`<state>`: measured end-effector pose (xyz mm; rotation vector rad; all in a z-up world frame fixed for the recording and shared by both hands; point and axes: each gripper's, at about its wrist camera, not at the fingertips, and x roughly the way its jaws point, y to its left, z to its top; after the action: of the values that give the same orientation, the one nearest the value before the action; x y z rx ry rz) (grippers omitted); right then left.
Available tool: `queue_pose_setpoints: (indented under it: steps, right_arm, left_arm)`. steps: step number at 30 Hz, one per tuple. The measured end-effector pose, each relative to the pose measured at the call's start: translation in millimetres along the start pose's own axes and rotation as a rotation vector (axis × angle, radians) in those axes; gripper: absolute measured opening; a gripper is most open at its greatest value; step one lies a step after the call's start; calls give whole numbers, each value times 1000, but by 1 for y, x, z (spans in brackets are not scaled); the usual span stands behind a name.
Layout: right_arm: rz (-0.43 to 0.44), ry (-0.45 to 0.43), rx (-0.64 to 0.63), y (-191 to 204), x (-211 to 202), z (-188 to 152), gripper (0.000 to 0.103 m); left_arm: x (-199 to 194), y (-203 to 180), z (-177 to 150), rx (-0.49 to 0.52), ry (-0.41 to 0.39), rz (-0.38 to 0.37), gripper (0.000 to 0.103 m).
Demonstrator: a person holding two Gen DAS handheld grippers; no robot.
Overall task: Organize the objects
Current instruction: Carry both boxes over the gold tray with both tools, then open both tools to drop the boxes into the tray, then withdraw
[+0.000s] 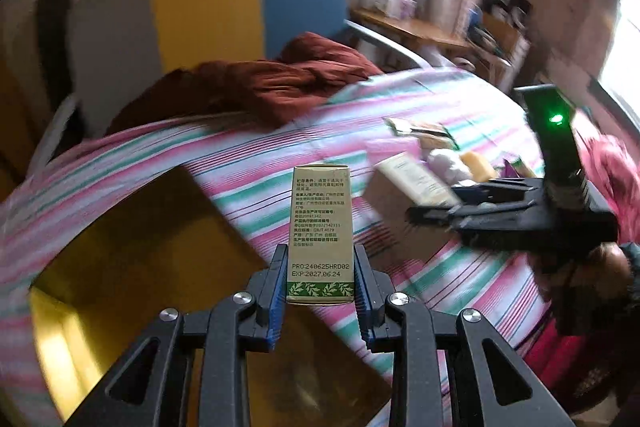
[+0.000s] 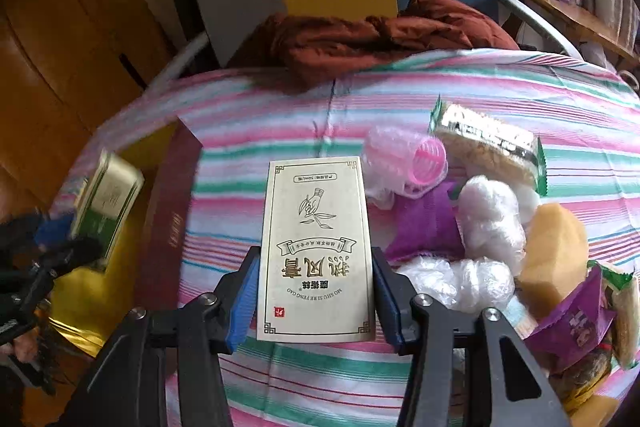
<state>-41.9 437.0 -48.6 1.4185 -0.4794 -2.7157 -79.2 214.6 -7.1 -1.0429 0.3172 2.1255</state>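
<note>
We hold two small cartons above the striped bedspread [image 2: 460, 99]. Our left gripper [image 1: 320, 279] clamps the green-banded carton [image 1: 320, 227] by its narrow sides, over the open yellow-lined box [image 1: 132, 267] at near left. Our right gripper [image 2: 316, 291] pinches the cream carton [image 2: 316, 247] across its width. Both look light, stiff, crushable cardboard, so low side grips suit. At right, the pile holds one pink roller [image 2: 428, 163] and one yellow sponge [image 2: 554, 255].

bed: striped sheet [image 2: 440, 99] | on it: brown garment [image 2: 360, 39], snack packets [image 2: 488, 143], hair roller [image 2: 430, 163]
</note>
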Motion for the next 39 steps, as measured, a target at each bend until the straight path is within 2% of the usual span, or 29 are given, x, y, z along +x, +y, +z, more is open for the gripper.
queue_pose_setpoints:
  steps: [4, 9, 13, 18, 20, 22, 25, 28, 33, 39]
  right_arm:
    - [54, -43, -11, 18, -18, 5, 52]
    - [164, -47, -70, 72, -23, 4, 52]
    - [247, 8, -159, 135, -8, -2, 52]
    - [263, 107, -206, 195, 32, -11, 52]
    - [262, 136, -209, 213, 47, -12, 52]
    - [273, 147, -199, 229, 57, -14, 54]
    - [316, 168, -181, 243, 66, -15, 56]
    - [324, 175, -195, 248, 64, -22, 70]
    - [275, 145, -232, 246, 53, -32, 70]
    - [156, 58, -310, 244, 32, -47, 70]
  left_arm:
    - [-30, 40, -33, -119, -8, 81, 30]
    - [-57, 83, -89, -250, 26, 193, 30]
    - [-69, 101, -126, -310, 50, 233, 30]
    - [-86, 115, -155, -377, 27, 291, 31]
    - [-94, 119, -161, -396, 16, 314, 35]
    - [-102, 123, -169, -423, -3, 330, 49]
    - [-111, 124, -173, -460, -33, 349, 63]
    - [-120, 126, -172, -488, -57, 397, 77]
    - [-129, 125, -167, -506, -94, 434, 87]
    - [-138, 114, -154, -507, -157, 499, 96]
